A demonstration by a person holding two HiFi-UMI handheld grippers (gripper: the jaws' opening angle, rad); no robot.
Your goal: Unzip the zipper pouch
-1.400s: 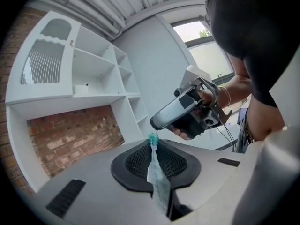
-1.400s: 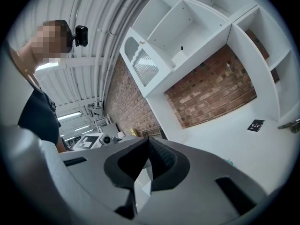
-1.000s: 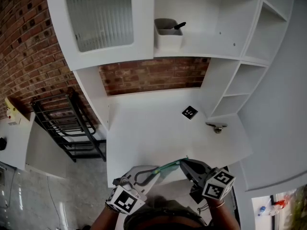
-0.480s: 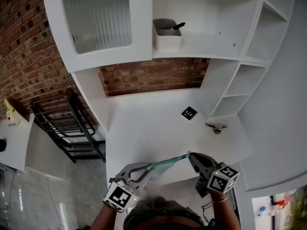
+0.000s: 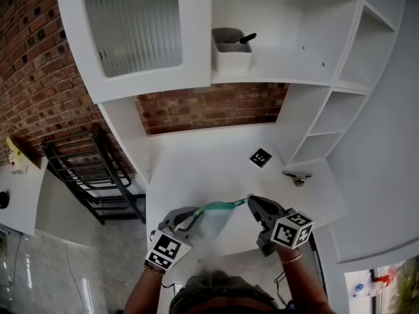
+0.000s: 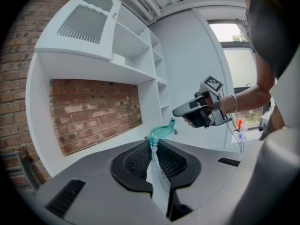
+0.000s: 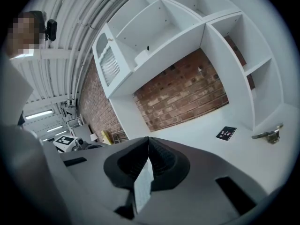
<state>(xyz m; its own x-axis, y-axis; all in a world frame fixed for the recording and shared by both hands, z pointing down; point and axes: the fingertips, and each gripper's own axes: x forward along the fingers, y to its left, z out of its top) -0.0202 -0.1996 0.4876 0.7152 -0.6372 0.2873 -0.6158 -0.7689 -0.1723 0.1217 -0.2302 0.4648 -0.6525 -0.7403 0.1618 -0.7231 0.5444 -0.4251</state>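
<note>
Pouch [image 5: 218, 207] hangs over desk [image 5: 196, 162] front at 6 o'clock in head view, left gripper [image 5: 198, 210] clamped on its 9 o'clock end, right gripper [image 5: 251, 201] clamped on its 3 o'clock end.

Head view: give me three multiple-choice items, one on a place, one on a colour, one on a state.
1. Where is the bin? A on the shelf B in a drawer C in a sink
2. The pouch zipper is: A red B green C yellow
3. The left gripper is: A open, empty B shut on the pouch C out of view
Key: A, it stands on the upper shelf; B, the strip shows green; B, its jaws pinch the pouch.
</note>
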